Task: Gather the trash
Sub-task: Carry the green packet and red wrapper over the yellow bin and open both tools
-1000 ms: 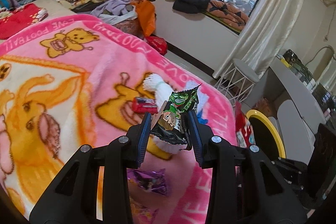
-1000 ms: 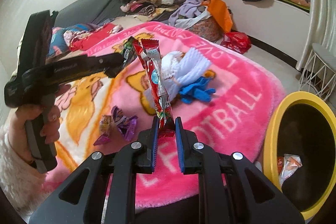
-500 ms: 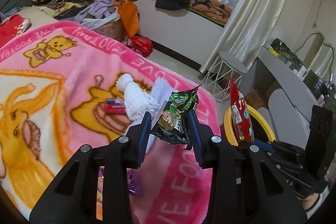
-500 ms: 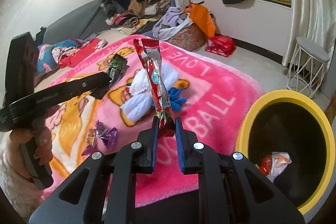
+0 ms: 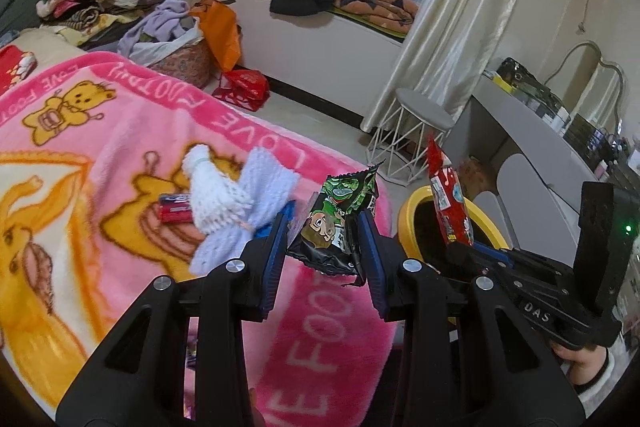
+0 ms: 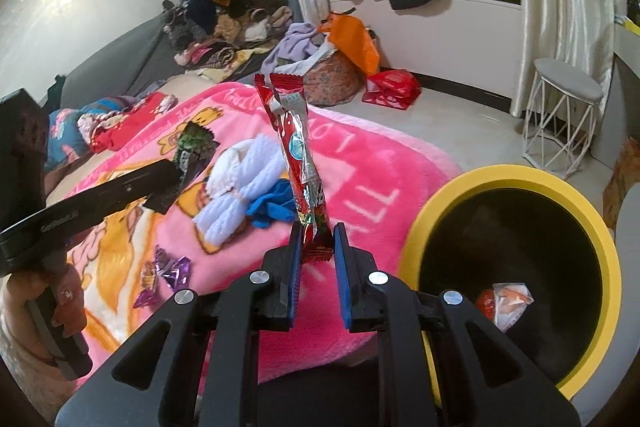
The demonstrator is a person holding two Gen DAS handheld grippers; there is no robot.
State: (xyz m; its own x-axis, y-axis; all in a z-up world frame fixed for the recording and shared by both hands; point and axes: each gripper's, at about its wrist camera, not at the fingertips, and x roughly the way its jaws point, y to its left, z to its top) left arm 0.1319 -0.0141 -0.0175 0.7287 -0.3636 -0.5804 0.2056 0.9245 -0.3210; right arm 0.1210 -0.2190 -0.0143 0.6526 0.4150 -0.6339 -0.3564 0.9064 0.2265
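You can read "LOVE FOOTBALL" in white capitals along the border of the pink blanket [image 5: 120, 155], repeated on its near edge. The body of your right gripper [image 5: 460, 247] carries the white letters "DAS". The wrappers' print is too small to read.

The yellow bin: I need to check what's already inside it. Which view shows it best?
The right wrist view: the yellow bin shows its whole opening, with crumpled wrappers at the bottom. In the left wrist view only part of its rim shows, behind the red wrapper in the right gripper; the inside is dark.
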